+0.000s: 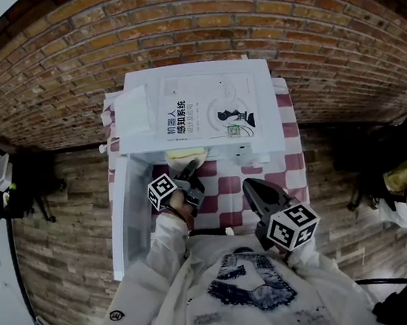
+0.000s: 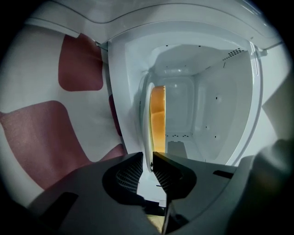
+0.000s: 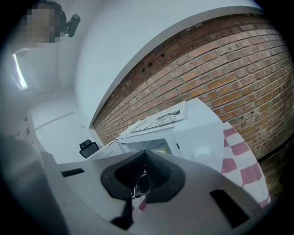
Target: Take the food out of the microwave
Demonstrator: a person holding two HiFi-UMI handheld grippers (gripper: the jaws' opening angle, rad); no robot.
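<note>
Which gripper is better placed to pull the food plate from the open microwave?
Left. The left gripper grips the rim of the white plate of yellow food inside the white microwave. The right gripper hangs back outside it, fingers shut and empty.

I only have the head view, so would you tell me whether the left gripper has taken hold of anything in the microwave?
Observer: Yes, the left gripper has its jaws closed on the near rim of a white plate.
Operator: Thank you. Is the food on that plate?
Observer: Yes, orange-yellow food lies on it, reaching back into the microwave.
Operator: And how does the right gripper stand?
Observer: The right gripper has its jaws together with nothing between them, and it points at the microwave from outside.
</note>
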